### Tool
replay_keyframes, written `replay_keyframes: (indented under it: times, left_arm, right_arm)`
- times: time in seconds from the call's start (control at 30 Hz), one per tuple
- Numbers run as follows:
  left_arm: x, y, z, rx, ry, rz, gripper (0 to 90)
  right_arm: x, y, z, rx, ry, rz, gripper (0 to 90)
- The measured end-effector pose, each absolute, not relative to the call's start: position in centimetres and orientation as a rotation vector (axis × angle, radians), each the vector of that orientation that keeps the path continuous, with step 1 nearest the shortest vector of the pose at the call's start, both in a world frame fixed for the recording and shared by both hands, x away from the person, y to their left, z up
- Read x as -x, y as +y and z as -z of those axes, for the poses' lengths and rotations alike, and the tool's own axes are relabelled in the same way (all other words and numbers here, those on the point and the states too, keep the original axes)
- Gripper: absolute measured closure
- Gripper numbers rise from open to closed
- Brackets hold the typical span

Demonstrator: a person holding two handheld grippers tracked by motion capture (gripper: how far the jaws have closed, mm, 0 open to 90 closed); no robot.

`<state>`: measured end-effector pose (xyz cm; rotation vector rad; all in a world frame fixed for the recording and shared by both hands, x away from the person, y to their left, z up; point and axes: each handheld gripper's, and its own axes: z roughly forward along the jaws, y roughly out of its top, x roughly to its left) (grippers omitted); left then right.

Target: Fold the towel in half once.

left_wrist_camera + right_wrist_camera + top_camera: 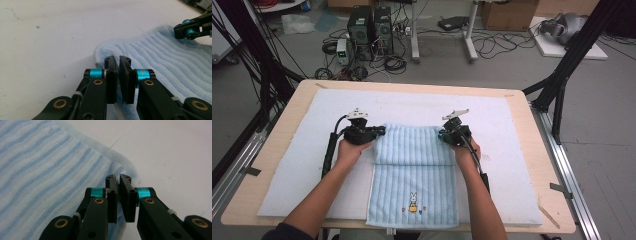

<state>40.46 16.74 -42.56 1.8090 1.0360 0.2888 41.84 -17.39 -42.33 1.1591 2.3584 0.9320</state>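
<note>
Blue striped towel (413,170) lies on the white mat (292,165) covering the surface, its far part folded back toward the person, the near end with the rabbit motif hanging at the front edge. Left gripper (379,131) and right gripper (442,134) sit at the two corners of the fold, one per side, probably so the layer stays square. Both sets of jaws are nearly closed, pinching towel edge. Likely mid-fold.

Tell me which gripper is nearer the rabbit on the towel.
Neither clearly: the rabbit sits near the towel front edge, about midway. Left gripper pinches the far left corner, right gripper the far right corner.
</note>
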Motion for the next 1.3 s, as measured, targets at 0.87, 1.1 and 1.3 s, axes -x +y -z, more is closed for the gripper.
replay_keyframes:
  times: [0.87,1.1,1.3]
  left_arm:
    - [-32.0,18.2,42.3,-1.811,0.9,-0.159,83.3]
    - [-30.9,18.2,43.7,-1.851,0.905,-0.116,82.7]
    - [-30.5,18.2,44.6,-1.901,0.924,-0.092,76.8]
  right_arm:
    - [-31.2,-20.7,40.2,-1.007,2.327,-1.27,84.5]
    - [-29.7,-21.1,42.0,-1.025,2.406,-1.272,84.1]
    - [-29.5,-20.9,42.6,-1.043,2.47,-1.173,77.9]
